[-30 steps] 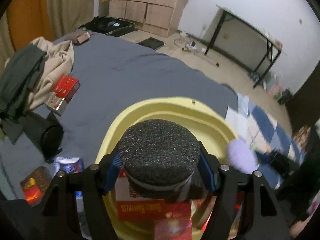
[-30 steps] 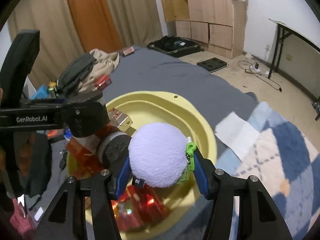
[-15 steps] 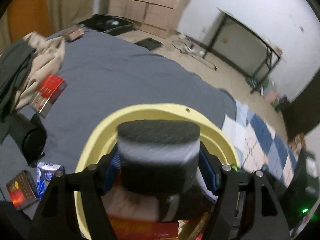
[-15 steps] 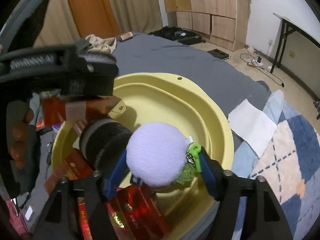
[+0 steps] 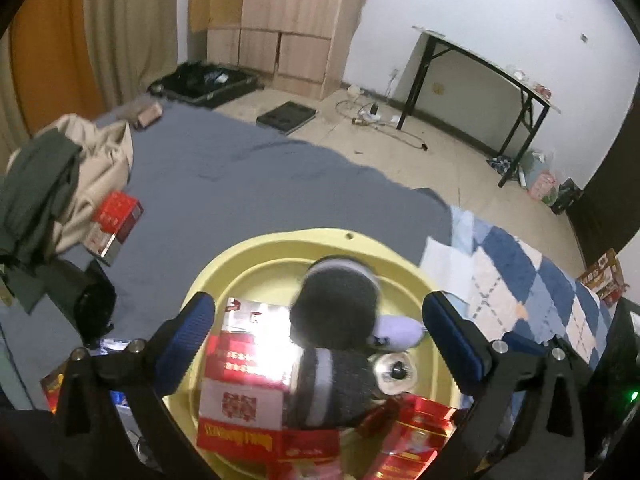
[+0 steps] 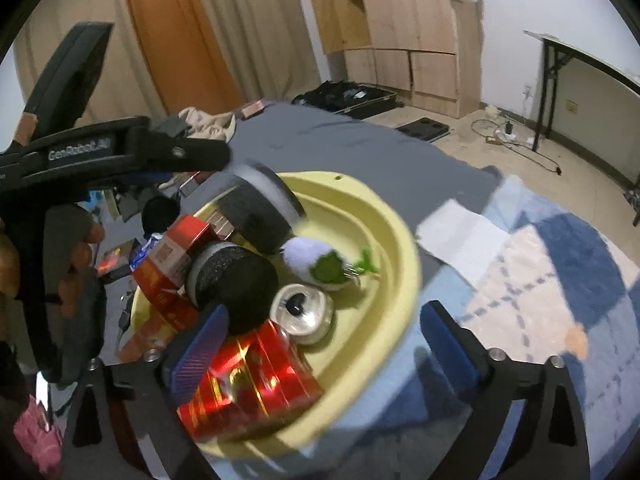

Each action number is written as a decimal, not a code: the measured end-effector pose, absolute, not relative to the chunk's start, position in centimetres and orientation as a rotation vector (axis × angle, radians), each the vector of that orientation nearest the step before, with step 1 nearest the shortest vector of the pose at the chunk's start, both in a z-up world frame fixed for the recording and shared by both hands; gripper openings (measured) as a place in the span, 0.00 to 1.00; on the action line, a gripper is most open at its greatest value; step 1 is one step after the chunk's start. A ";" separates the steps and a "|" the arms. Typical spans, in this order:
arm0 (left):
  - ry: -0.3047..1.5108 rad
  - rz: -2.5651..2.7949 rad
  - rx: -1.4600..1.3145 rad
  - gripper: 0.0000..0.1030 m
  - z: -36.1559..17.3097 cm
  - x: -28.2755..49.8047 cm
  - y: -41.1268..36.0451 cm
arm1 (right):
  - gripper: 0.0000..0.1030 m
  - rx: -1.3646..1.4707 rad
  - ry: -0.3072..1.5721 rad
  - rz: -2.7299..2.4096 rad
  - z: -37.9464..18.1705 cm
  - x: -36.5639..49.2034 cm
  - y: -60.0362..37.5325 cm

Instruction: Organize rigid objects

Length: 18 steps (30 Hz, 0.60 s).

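Hovering over a yellow basin [image 5: 276,240] on a bed with a grey sheet [image 5: 248,176], both tools stand with their blue pads spread wide and their jaws opening. The left tool [image 5: 318,334] has nothing pressed between its pads; below it, inside the basin, a dark foam-covered cylinder [image 5: 336,306] with a pale band is blurred and touches neither pad. A second dark cylinder [image 5: 332,392] of the same kind lies just beneath it, resting against red and white boxes [image 5: 244,384] stacked at the basin's left side. The right tool [image 6: 324,344] likewise grips nothing. A lilac plush ball [image 6: 304,254] with a green charm [image 6: 328,270] lies loose in the basin, beside a small silver can [image 6: 302,314] and touching one of the dark cylinders. A shiny red foil box [image 6: 248,384] sits at the near rim of the basin, close to the right tool's left pad.

In the right wrist view, a person's hand [image 6: 76,260] holds the handle of the left tool at the left edge of the frame. Outside the basin, on the sheet, lie a red box [image 5: 116,224], a heap of beige and green clothes [image 5: 56,184] and a black cylinder [image 5: 94,300]. A blue-and-white checked blanket [image 5: 532,300] covers the bed to the right of the basin. A black-legged desk [image 5: 480,76] stands against the white wall.
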<state>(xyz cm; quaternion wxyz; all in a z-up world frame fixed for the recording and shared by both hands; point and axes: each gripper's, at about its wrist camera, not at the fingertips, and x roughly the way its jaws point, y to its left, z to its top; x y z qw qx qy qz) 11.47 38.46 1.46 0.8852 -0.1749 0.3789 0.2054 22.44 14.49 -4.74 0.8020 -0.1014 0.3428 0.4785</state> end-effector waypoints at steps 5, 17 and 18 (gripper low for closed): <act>0.686 0.485 -0.395 1.00 2.5 9.7 33.5 | 1.00 -0.205 0.665 0.970 -2.7 22.4 9.6; 0.595 0.847 -0.435 1.00 -3.6 3.3 16.7 | 1.00 -0.407 0.675 0.939 -6.1 21.0 0.6; 0.575 0.849 -0.478 1.00 -4.5 2.6 16.1 | 1.00 -0.425 0.686 0.946 -6.5 21.0 0.5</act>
